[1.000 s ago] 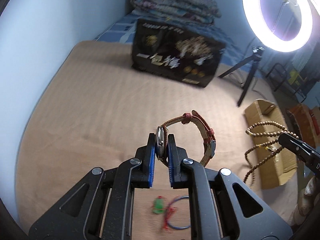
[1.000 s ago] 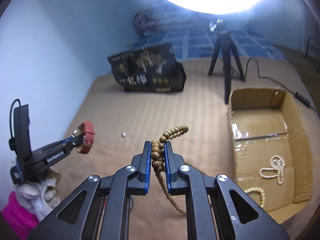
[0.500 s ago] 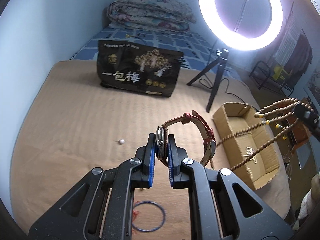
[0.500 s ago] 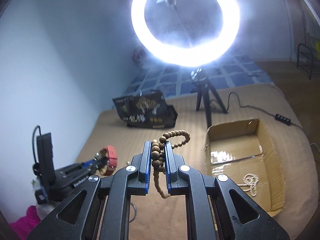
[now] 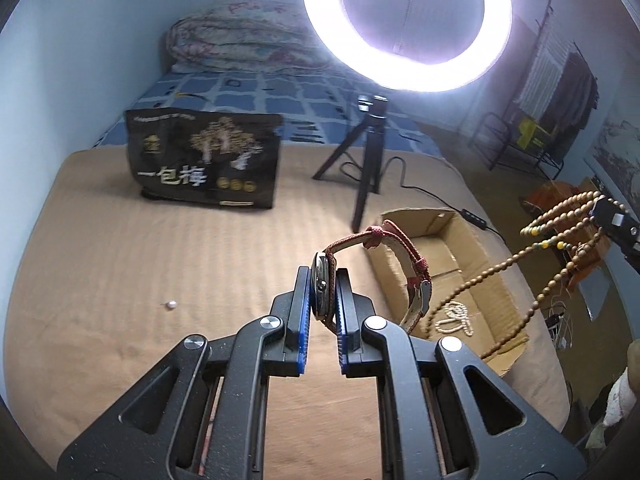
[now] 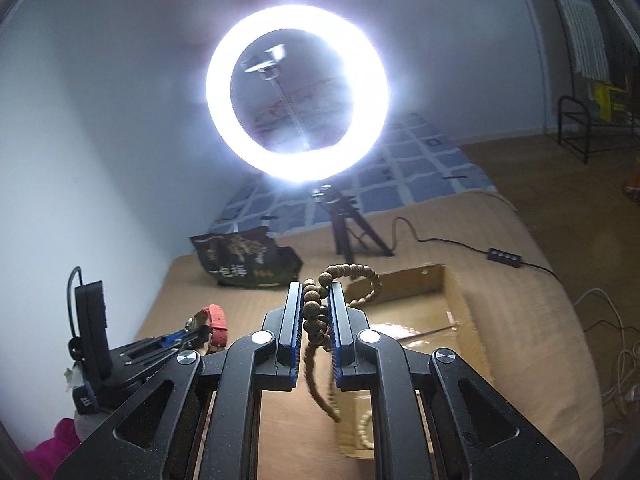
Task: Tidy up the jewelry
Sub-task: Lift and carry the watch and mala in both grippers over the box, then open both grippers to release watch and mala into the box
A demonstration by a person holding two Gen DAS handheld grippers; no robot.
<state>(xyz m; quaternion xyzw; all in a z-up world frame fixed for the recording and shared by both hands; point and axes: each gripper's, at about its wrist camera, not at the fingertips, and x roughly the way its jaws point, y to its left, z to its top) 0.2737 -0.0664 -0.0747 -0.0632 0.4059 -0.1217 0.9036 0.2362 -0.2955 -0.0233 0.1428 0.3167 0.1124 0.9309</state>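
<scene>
Jewelry in both hands: the left gripper (image 5: 323, 296) pinches a watch (image 5: 320, 290) by its case at frame centre, red strap arching right toward the cardboard box (image 5: 472, 248). The right gripper (image 6: 316, 312) clamps a wooden bead strand (image 6: 314, 312), loops dangling over the box (image 6: 452, 300), where a pearl necklace (image 5: 456, 314) lies.

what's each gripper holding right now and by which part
Left gripper clamps the watch by its case, strap hanging free. Right gripper pinches the bead strand at a bunched section, loops dangling.
</scene>
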